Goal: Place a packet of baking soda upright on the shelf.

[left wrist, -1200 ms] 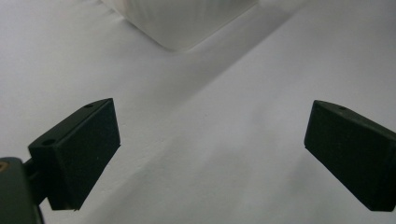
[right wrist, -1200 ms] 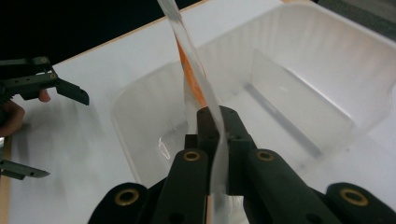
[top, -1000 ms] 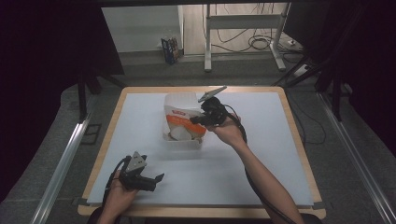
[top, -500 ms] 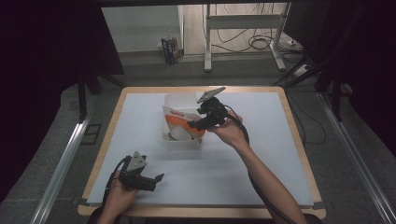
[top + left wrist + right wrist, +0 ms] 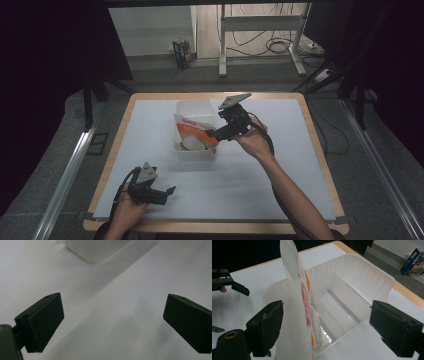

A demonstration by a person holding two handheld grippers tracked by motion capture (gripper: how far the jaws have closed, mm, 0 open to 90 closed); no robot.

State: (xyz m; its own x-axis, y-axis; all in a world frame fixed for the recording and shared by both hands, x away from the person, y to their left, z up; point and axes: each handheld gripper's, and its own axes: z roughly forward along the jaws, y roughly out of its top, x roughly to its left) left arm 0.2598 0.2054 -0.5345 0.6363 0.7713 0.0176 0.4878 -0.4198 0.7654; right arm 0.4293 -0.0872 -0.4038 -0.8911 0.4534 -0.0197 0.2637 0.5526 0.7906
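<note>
a bin [image 5: 196, 150] sits on the table [image 5: 280, 190], a little left of its middle and toward the far side. a bag [image 5: 196, 134] stands upright in the near part of the bin, between the wide-apart jaws of the right gripper [image 5: 212, 134], just right of the bin. the left gripper [image 5: 167, 192] lies at the near left corner, well apart from the bin.

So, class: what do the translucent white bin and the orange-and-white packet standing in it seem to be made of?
Translucent white bin: probably moulded plastic, semi-matte; light passes through its ribbed walls. Orange-and-white packet: likely thin glossy plastic film; it creases, carries printed text, and looks see-through near the bottom.
</note>
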